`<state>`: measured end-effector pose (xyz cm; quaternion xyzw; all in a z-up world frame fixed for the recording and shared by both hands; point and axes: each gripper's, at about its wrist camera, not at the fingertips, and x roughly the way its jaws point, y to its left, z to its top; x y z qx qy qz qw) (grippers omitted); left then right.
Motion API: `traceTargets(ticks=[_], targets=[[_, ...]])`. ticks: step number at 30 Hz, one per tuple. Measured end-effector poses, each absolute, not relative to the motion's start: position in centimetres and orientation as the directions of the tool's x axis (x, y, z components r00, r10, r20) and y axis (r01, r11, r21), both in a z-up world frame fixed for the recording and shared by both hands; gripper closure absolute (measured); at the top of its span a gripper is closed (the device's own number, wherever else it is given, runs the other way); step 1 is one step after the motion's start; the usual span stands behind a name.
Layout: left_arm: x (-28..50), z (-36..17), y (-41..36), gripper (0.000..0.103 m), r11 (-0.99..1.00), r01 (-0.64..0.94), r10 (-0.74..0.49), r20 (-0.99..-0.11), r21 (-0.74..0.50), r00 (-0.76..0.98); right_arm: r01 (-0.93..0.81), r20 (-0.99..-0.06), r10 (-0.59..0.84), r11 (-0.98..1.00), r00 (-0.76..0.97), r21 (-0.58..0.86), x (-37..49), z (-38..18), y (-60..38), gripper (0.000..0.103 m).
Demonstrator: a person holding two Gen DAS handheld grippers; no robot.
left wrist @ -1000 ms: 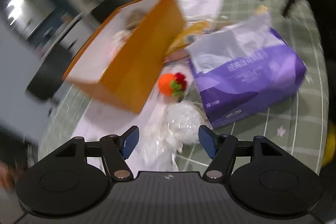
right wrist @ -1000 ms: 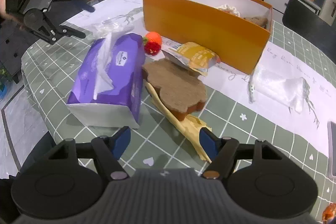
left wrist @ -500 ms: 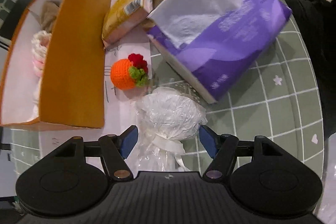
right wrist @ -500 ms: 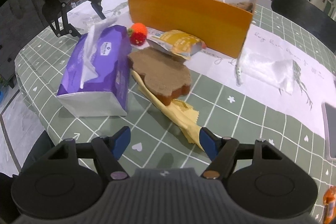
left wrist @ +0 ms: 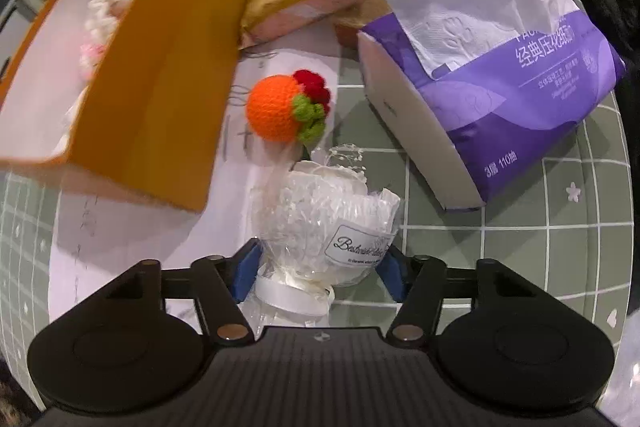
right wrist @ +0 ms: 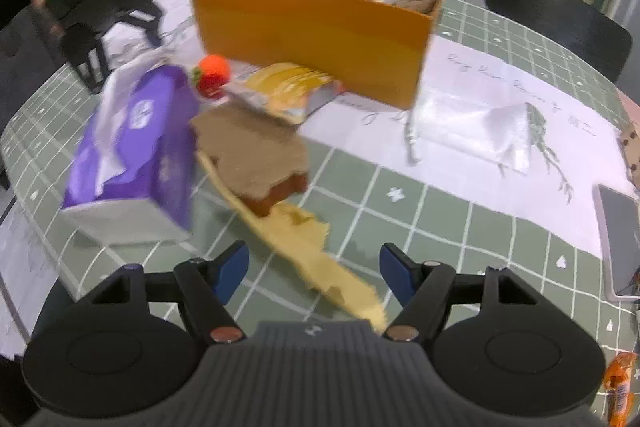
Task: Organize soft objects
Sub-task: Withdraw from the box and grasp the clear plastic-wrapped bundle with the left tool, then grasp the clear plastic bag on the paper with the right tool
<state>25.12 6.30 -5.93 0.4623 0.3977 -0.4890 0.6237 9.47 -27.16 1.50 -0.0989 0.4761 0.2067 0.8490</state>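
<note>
The left gripper [left wrist: 318, 265] is closing its fingers around the clear bag [left wrist: 326, 223] on the tabletop [left wrist: 520, 259] — beside the orange box [left wrist: 160, 107]. The right gripper [right wrist: 314, 267] hangs open, holding nothing.

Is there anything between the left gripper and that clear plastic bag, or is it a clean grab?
Nothing visible blocks it. The clear plastic bag already sits between the closing jaws of the left gripper; the crocheted orange ball lies beyond it.
</note>
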Motion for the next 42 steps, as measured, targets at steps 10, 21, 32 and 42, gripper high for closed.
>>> traceTargets(ticks=[10, 21, 32, 42], targets=[[21.2, -5.2, 12.3, 0.04, 0.36, 0.9, -0.215, -0.916, 0.247, 0.338, -0.294, -0.836, 0.176, 0.956, 0.52, 0.018, 14.9, 0.1, -30.1, 0.022], [15.9, -5.0, 15.3, 0.04, 0.454, 0.857, -0.211, -0.905, 0.245, 0.37, -0.056, -0.798, 0.01, 0.998, 0.603, -0.03, 25.2, -2.9, -34.2, 0.018], [14.9, -5.3, 15.8, 0.04, 0.488, 0.841, -0.198, -0.908, 0.235, 0.369, 0.009, -0.821, 0.008, 1.0, 0.571, 0.016, 30.3, -5.7, -36.3, 0.044], [15.7, -4.6, 15.3, 0.04, 0.527, 0.814, -0.205, -0.892, 0.246, 0.403, -0.054, -0.817, 0.039, 0.999, 0.575, 0.01, 27.9, -4.6, -36.4, 0.101]])
